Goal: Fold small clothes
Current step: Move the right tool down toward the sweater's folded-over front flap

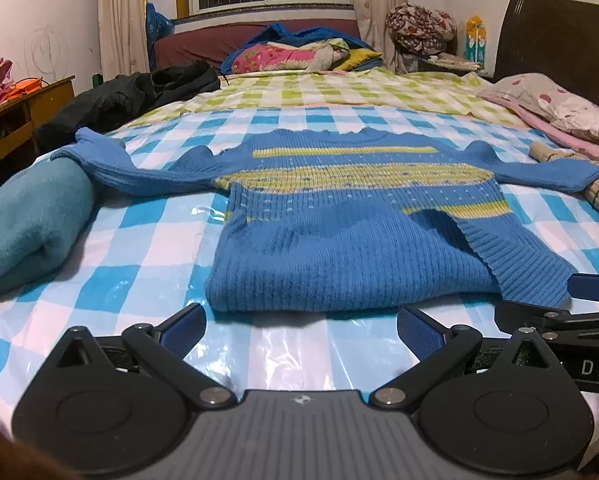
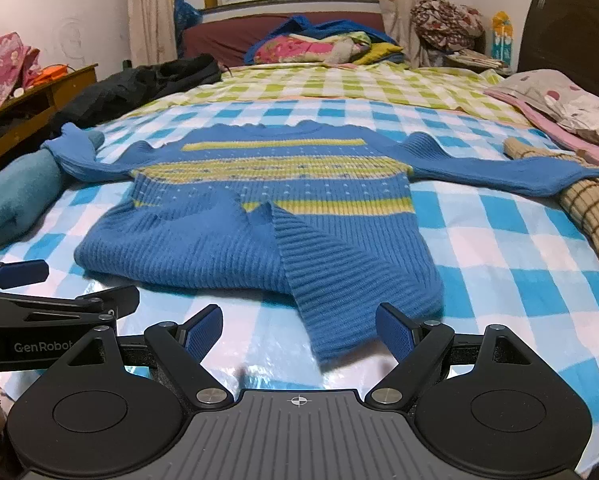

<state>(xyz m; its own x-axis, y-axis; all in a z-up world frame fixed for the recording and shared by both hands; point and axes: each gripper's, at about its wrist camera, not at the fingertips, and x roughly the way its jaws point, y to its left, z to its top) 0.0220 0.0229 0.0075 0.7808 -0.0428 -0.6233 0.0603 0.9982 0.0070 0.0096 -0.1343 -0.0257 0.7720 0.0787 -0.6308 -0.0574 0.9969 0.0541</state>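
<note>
A small blue knit sweater (image 1: pixel 339 248) with yellow stripes lies on the blue-and-white checked bed cover (image 1: pixel 139 248), sleeves spread left and right, its hem folded up unevenly over the body. It also shows in the right wrist view (image 2: pixel 267 208). My left gripper (image 1: pixel 299 330) is open and empty, just in front of the sweater's near edge. My right gripper (image 2: pixel 299 332) is open, its fingers on either side of the ribbed hem corner (image 2: pixel 339 312) that hangs toward me, not closed on it. Each gripper shows at the other view's edge.
A teal folded cloth (image 1: pixel 31 216) lies at the left under the sleeve end. A tan checked garment (image 2: pixel 591 208) lies at the right. A black jacket (image 1: pixel 131 92), a pile of bedding (image 1: pixel 299 52), a pillow (image 1: pixel 559 104) and a wooden desk (image 1: pixel 23 112) are farther off.
</note>
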